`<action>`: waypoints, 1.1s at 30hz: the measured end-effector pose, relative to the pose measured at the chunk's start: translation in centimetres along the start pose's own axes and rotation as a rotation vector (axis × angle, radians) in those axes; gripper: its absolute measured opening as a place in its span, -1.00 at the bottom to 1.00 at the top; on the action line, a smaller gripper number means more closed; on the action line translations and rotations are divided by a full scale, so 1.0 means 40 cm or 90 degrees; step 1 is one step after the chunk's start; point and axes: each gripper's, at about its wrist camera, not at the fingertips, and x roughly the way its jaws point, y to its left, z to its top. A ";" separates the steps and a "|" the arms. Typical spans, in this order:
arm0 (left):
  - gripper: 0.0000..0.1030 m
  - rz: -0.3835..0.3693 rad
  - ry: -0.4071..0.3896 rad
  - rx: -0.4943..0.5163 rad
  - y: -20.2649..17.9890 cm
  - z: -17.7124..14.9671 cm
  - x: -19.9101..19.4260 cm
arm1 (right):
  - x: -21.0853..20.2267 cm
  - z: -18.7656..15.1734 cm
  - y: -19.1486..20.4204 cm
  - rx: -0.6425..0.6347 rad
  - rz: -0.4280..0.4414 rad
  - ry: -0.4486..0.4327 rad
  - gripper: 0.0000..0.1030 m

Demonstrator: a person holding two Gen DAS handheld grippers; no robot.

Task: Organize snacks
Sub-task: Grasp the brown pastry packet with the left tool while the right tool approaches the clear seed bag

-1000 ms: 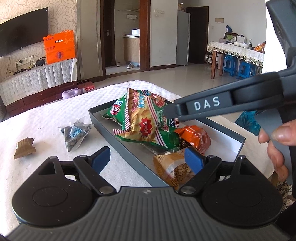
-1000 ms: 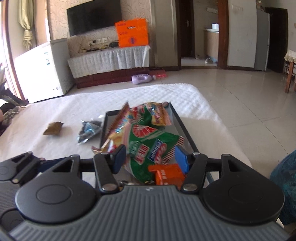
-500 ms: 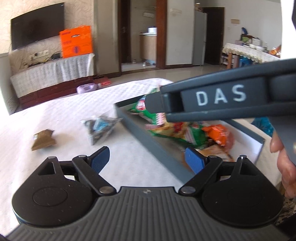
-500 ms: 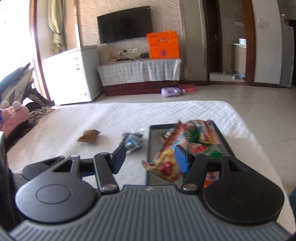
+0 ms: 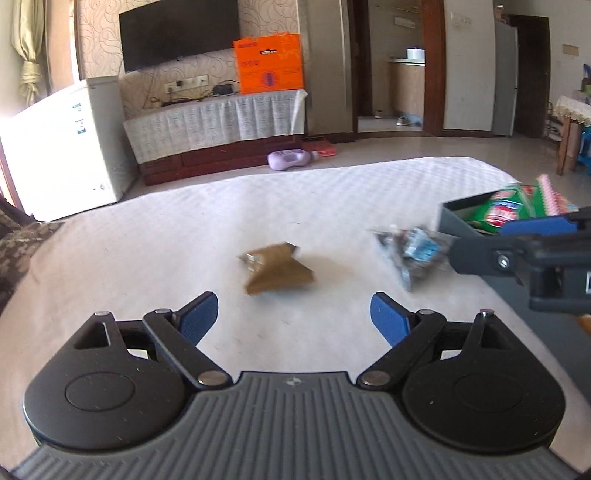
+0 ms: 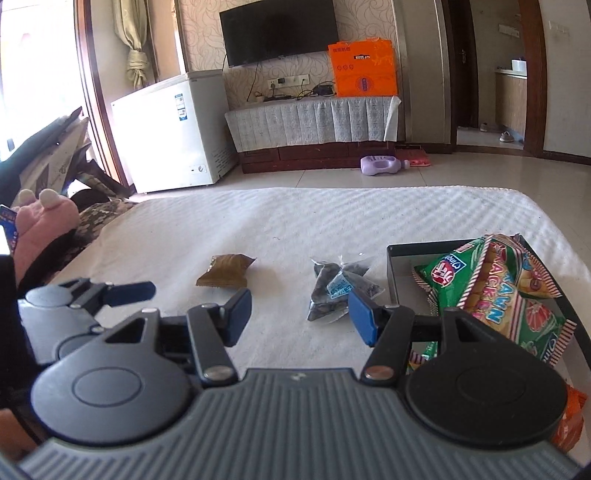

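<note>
Hovering wide and empty over the white cloth (image 5: 184,240), the left gripper (image 5: 293,314) faces the brown packet (image 5: 277,273) and the right gripper (image 6: 299,310) the dark packet (image 6: 338,288), seemingly lining up to move both into the tray (image 6: 397,254) just beside.

A black flat television (image 6: 277,31) hangs above an orange cardboard box (image 6: 364,69); a white chest freezer (image 6: 168,129) stands beside the cloth-draped low cabinet (image 6: 314,125)
</note>
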 end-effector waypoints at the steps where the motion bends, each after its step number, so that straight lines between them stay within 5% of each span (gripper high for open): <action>1: 0.80 0.008 -0.003 -0.005 0.020 0.007 0.013 | 0.019 0.005 0.003 -0.006 -0.004 0.006 0.18; 16: 0.80 0.002 0.075 -0.086 0.049 0.068 0.246 | 0.235 0.034 -0.021 -0.082 -0.071 0.107 0.23; 24: 0.83 0.007 0.070 -0.116 0.066 0.079 0.281 | 0.257 0.066 -0.016 -0.094 -0.087 0.099 0.18; 27: 0.81 0.029 0.077 -0.118 0.073 0.075 0.291 | 0.280 0.080 0.003 -0.135 -0.102 0.112 0.41; 33: 0.67 0.041 0.076 -0.090 0.067 0.076 0.301 | 0.321 0.061 -0.007 -0.143 -0.082 0.146 0.44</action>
